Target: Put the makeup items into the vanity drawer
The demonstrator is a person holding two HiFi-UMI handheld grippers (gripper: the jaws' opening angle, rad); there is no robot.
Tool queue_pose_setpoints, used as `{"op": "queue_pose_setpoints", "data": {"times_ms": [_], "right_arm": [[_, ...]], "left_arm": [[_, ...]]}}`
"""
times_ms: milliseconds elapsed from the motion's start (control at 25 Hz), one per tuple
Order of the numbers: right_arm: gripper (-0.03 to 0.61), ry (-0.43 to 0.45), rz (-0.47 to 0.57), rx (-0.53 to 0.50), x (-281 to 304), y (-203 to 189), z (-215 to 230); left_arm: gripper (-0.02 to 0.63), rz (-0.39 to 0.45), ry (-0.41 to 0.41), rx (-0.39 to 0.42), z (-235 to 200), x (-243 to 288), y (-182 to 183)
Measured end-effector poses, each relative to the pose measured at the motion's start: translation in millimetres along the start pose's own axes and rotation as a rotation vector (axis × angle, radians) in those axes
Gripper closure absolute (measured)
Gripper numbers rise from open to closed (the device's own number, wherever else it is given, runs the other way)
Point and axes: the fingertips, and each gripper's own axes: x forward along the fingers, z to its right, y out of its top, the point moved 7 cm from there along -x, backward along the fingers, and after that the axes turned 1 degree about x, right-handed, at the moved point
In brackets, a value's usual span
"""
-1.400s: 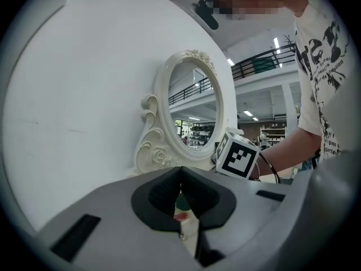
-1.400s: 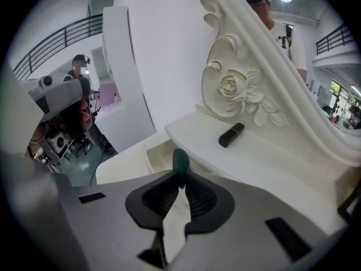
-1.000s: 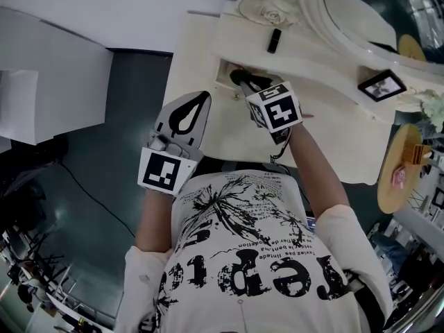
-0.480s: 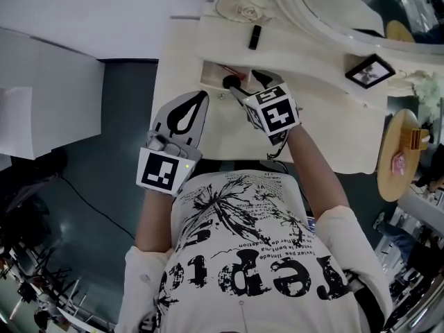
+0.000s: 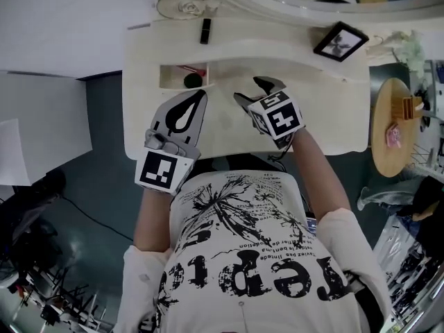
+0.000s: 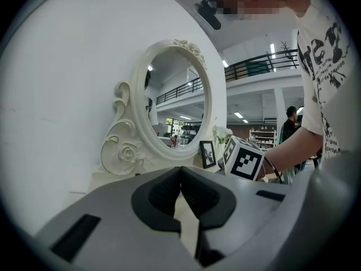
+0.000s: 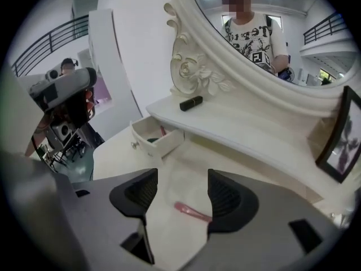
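My right tongs (image 5: 254, 91) have just been opening and hang released over a pink stick (image 7: 192, 211) on the desk (image 5: 229, 130). My left tongs (image 5: 200, 96) are clenched and empty. The open drawer (image 5: 166, 77) is at nine o'clock of the right tongs, the lipstick (image 5: 205, 31) at eleven.

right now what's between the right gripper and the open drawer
Right gripper view: a slim pink item on the tabletop ahead of the right gripper, then bare surface to the drawer.
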Motion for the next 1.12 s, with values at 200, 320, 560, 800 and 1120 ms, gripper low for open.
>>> {"op": "queue_pose_setpoints", "data": {"times_ms": [200,320,560,800,1120], "right_arm": [[0.282,0.038,-0.095,-0.031,-1,-44,28],[0.281,0.07,-0.136,-0.068,6,-60,41],[0.282,0.134,-0.191,-0.177,26,-76,56],[0.371,0.132,-0.202,-0.261,35,-77,62],[0.517,0.129,-0.217,-0.292,33,-84,58]], "left_arm": [[0.601,-0.026,-0.002,-0.018,26,26,-11],[0.601,-0.043,0.016,-0.034,37,39,-21],[0.601,-0.072,0.075,-0.064,50,56,-40],[0.601,-0.077,0.128,-0.082,57,58,-47],[0.601,-0.077,0.144,-0.08,59,51,-47]]}}
